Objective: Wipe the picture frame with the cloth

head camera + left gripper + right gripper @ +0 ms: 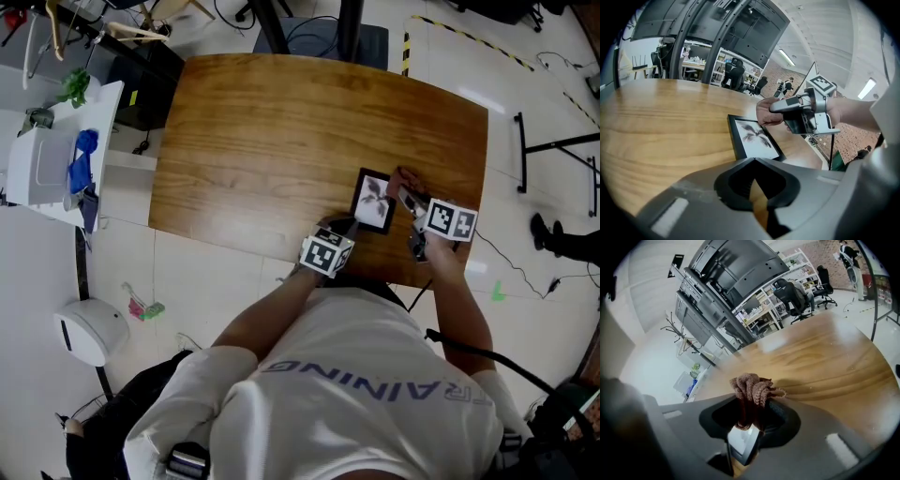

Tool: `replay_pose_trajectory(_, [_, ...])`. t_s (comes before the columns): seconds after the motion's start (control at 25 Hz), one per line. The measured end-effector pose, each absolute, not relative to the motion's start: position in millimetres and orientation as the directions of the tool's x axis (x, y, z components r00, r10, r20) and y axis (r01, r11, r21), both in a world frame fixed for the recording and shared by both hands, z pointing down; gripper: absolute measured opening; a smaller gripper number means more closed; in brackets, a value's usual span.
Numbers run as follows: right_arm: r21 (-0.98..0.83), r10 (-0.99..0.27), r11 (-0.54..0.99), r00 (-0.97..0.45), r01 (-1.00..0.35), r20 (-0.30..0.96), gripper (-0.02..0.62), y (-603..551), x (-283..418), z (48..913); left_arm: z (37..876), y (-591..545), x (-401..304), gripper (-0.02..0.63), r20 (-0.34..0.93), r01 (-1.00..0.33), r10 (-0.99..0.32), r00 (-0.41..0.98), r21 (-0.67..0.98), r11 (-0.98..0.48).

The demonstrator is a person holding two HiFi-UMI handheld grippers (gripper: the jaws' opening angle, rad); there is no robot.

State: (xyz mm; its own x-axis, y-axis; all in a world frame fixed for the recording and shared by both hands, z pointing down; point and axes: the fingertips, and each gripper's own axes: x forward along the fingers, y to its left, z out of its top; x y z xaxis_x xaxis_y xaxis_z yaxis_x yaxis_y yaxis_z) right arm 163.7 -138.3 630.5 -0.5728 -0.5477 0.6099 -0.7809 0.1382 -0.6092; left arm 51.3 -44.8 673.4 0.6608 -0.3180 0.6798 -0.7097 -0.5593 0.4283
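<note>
Right gripper view: cloth point(752, 392) in gripper point(749, 420)

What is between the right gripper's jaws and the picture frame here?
The brown cloth. The right gripper is clamped on it, directly above the picture frame, as the right gripper view shows.

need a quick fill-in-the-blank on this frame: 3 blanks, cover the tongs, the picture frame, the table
1. The right tongs are shut on a brown ___.
2. The picture frame lies flat on a ___ table.
3. The frame's border is ___.

Missing words: cloth; wooden; black.
</note>
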Motion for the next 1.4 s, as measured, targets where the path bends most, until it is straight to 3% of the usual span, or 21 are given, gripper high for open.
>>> replay_pose_trajectory(0.24, [-0.677, -0.448, 0.232, -0.694, -0.699, 0.564, 0.121, -121.4, 92.4, 624.4, 674.3, -44.7, 51.2, 0.006, 0.678, -0.712, -0.321, 0.661, 0.432, -0.553])
replay_pose_trajectory(0.44, [-0.682, -0.391, 0.229, -0.707, -0.695, 0.589, 0.121, -109.8, 70.1, 641.5, 669.4, -45.2, 52.8, 0.006, 0.673, -0.712, -0.323, 0.665, 0.441, -0.546])
replay_pose_trajectory(1.4, [-0.655, -0.468, 0.104, -0.618, -0.749, 0.632, 0.121, -83.6, 163.5, 642.9, 667.9, -46.3, 51.5, 0.005, 0.669, -0.715, -0.328, 0.667, 0.451, -0.534])
